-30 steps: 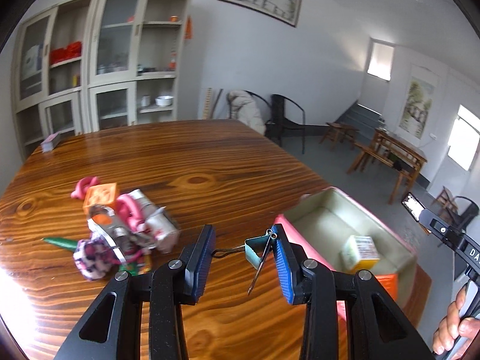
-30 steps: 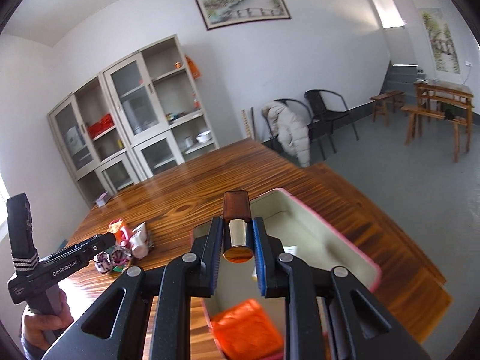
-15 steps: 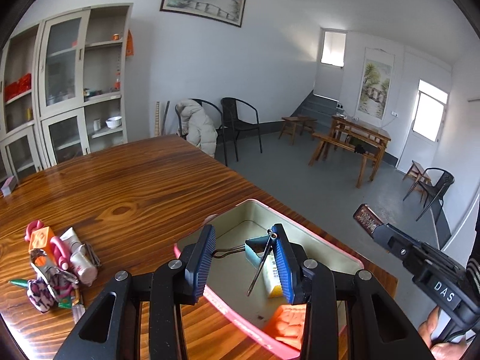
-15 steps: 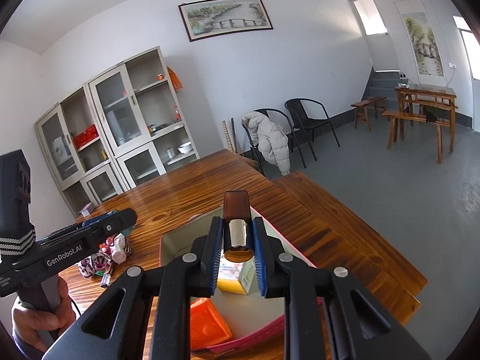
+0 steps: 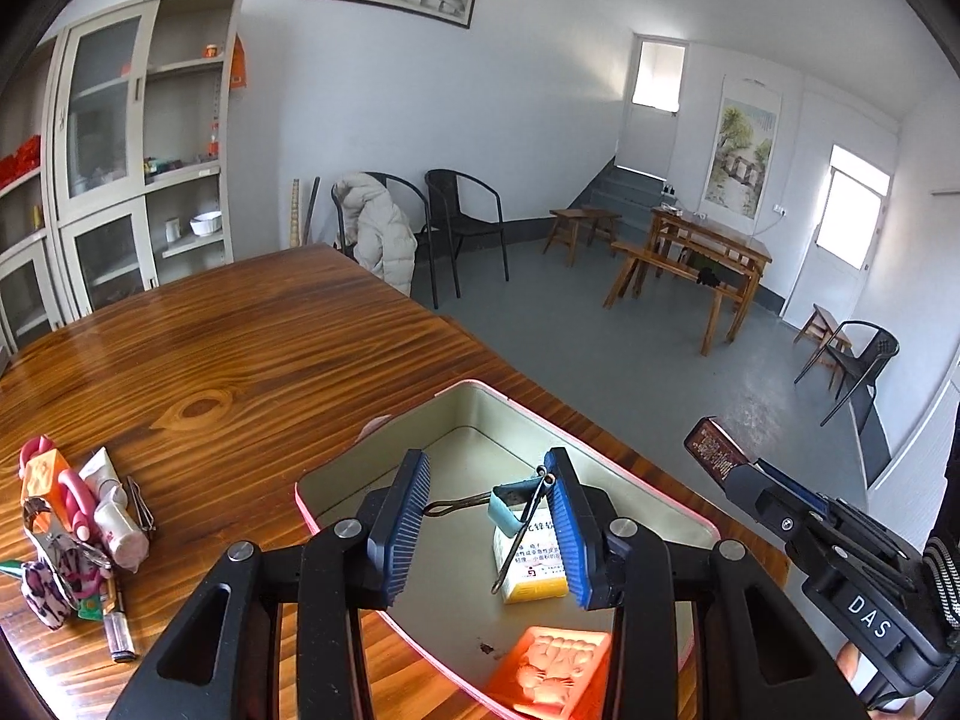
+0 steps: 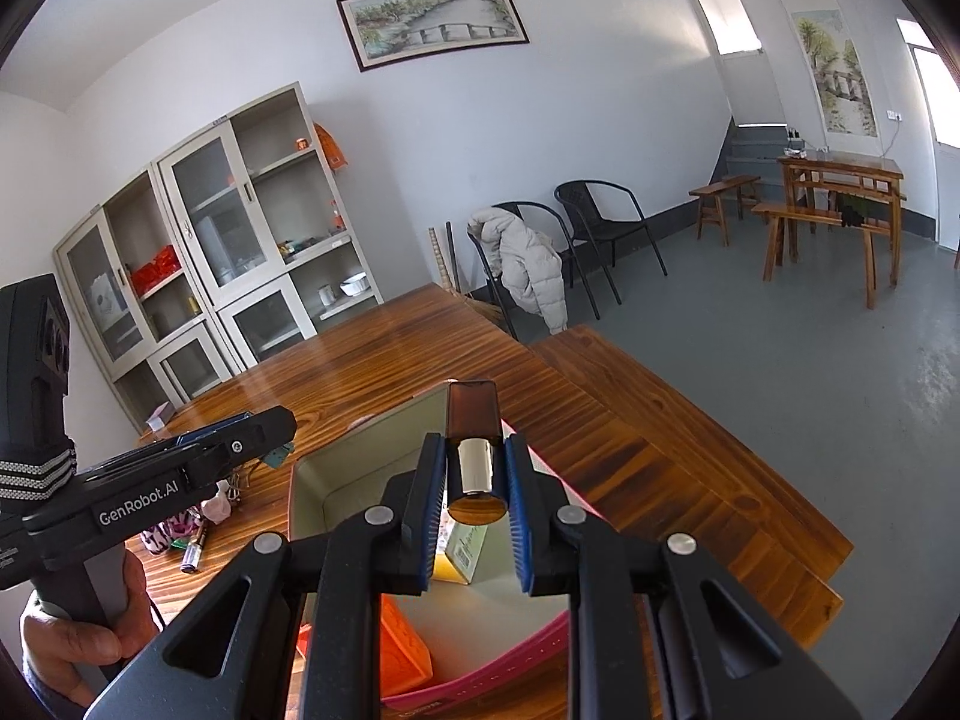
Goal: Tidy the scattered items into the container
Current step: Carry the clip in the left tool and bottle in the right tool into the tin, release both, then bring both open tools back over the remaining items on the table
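Observation:
My left gripper point(image 5: 489, 516) holds a teal binder clip point(image 5: 510, 501) between its pads by its wire handles, above the pink-rimmed tin point(image 5: 630, 474). The tin holds a yellow and white box point(image 5: 531, 564) and an orange block point(image 5: 549, 672). My right gripper point(image 6: 477, 495) is shut on a brown bottle with a silver band point(image 6: 474, 432), over the tin point(image 6: 312, 480). The left gripper's body point(image 6: 150, 480) shows at the left of the right wrist view. The right gripper point(image 5: 828, 546) shows at the right of the left wrist view.
A heap of small items point(image 5: 78, 516) lies on the wooden table point(image 5: 210, 348) at the left: tubes, an orange cube, pink rings, a battery. It also shows in the right wrist view point(image 6: 192, 525). The tin sits near the table's right edge.
Both grippers have swung from the heap side to above the tin, each still holding its item. The tin now fills the lower middle of both views.

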`<state>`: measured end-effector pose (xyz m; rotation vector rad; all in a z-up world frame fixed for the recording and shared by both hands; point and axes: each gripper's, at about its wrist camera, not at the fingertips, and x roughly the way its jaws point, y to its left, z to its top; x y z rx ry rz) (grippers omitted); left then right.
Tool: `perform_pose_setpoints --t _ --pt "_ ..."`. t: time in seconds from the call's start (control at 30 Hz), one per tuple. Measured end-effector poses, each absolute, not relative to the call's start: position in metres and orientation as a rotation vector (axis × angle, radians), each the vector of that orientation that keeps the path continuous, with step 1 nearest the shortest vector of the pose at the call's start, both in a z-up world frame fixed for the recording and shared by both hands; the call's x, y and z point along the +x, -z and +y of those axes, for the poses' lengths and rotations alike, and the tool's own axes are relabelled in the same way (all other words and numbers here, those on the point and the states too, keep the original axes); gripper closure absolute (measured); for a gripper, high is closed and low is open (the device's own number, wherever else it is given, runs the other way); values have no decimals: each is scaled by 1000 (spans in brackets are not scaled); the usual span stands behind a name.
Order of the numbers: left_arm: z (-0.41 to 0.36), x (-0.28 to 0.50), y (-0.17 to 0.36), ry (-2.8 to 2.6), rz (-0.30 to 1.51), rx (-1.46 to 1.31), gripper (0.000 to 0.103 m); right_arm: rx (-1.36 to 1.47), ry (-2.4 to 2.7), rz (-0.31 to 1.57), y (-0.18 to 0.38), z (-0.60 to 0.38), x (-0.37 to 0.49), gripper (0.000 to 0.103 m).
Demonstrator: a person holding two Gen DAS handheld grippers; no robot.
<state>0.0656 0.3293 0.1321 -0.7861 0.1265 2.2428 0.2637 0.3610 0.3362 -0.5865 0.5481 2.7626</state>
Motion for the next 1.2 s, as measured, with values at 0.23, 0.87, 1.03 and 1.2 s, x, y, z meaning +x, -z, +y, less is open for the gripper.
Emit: perform_pose_setpoints --t 0.23,0.87,1.03,1.2 --pt "324 69 -135 -2286 98 -757 10 -592 -2721 575 -335 367 265 80" --pt "306 59 -132 -2300 74 -795 10 -573 -2751 500 -343 345 264 21" --pt "298 57 -127 -2335 93 -796 0 -639 -2746 565 -330 344 254 18" --pt "284 52 -126 -2365 98 -802 0 -693 -2773 564 -325 331 245 17"
